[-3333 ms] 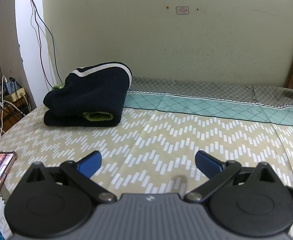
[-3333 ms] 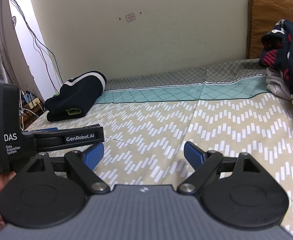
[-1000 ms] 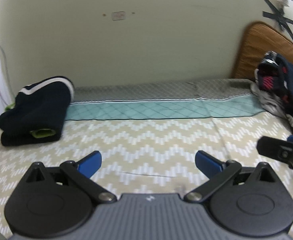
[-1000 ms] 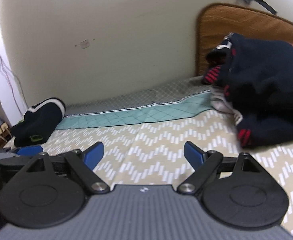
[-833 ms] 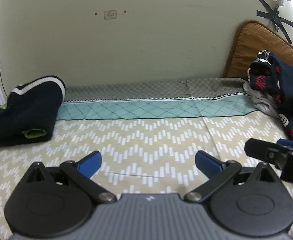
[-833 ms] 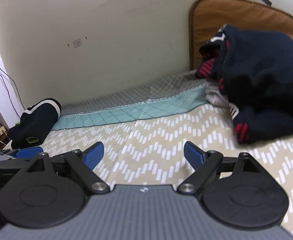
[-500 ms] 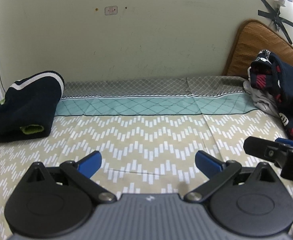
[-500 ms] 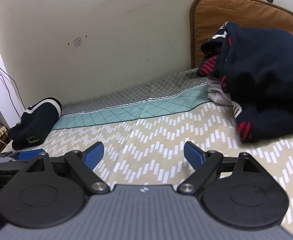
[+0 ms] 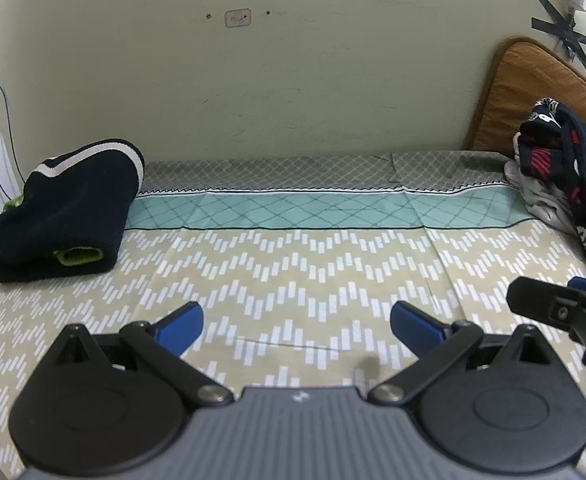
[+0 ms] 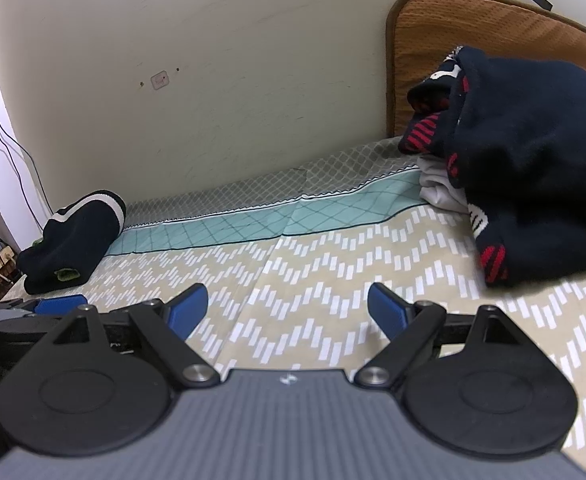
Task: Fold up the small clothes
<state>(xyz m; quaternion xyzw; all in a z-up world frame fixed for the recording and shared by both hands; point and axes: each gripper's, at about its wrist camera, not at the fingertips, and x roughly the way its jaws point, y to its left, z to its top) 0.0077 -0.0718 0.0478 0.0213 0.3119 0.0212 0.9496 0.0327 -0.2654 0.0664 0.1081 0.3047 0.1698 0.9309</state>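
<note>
- Over the near part of the bed point(image 9: 293, 264), the left claw point(image 9: 295, 322) hangs with its blue fingertips point(image 9: 181, 322) spread wide, nothing between them but patterned sheet.
- Just to its right, the right claw point(image 10: 287, 306) is likewise spread wide and empty, its pads point(image 10: 387, 312) clear of the cloth below; part of its black frame shows at the right edge of the left wrist view.
- Farther out, on the left side of the bed near the wall point(image 9: 293, 80), lies a folded dark garment point(image 9: 67, 212) with a white stripe along its top and a green cuff showing at its open end.
- On the right side, a loose pile of clothes point(image 10: 525, 196), dark navy with red stripes over something white, rests on the sheet against an orange-brown cushion point(image 10: 489, 32).
- Neither claw touches either heap; the pile sits near the right claw, the folded garment well apart from both.
- No box, basket or other container shows; all clothes lie directly on the bed.
</note>
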